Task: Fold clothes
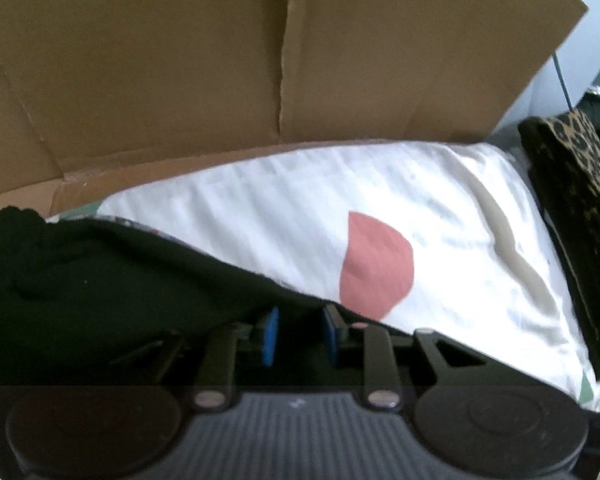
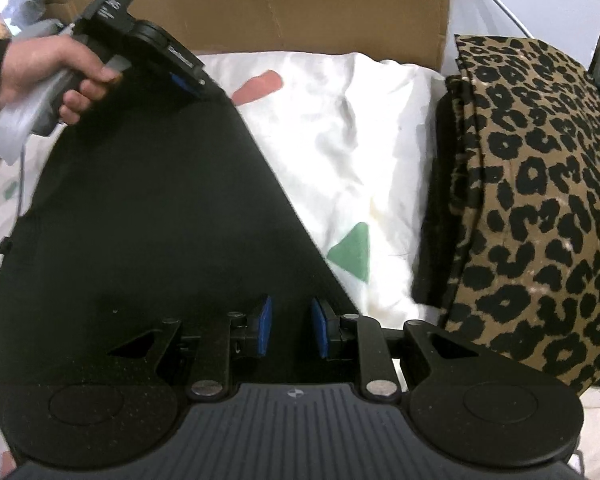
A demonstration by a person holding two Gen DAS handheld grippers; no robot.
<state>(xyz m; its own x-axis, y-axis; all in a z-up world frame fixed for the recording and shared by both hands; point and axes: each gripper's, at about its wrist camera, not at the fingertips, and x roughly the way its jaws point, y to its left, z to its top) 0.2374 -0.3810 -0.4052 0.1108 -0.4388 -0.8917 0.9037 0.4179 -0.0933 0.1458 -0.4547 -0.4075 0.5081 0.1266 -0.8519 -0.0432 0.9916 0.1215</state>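
Here, low in the right wrist frame, my right gripper [image 2: 290, 330] sits over the black garment [image 2: 148, 208]. Its blue pads [image 2: 265, 330] stand a narrow gap apart with black cloth between them, but I cannot tell whether they actually pinch it. The garment fills the left half of that frame, stretched taut, its straight edge running from beside my right fingers up to the upper left. There my left gripper [image 2: 188, 74] meets the cloth's far corner, its handle in my left hand [image 2: 48, 76]; from this side its jaws look nearly closed at the cloth's edge.

In the left wrist frame, my left gripper [image 1: 300, 332] is low centre, its blue pads [image 1: 272, 330] likewise narrowly apart. The black garment [image 1: 100, 272] bunches at the lower left and runs across the gap; whether it is gripped is lost in the dark.

Under the garment lies a white sheet [image 2: 360, 152] with a green triangle [image 2: 354, 252] at mid frame and a pink patch [image 2: 260, 84] farther up. At the right, touching the sheet, is a folded leopard-print cloth [image 2: 540, 200] lying on a dark piece. Farthest back, across the top, stands a cardboard sheet [image 2: 300, 4].
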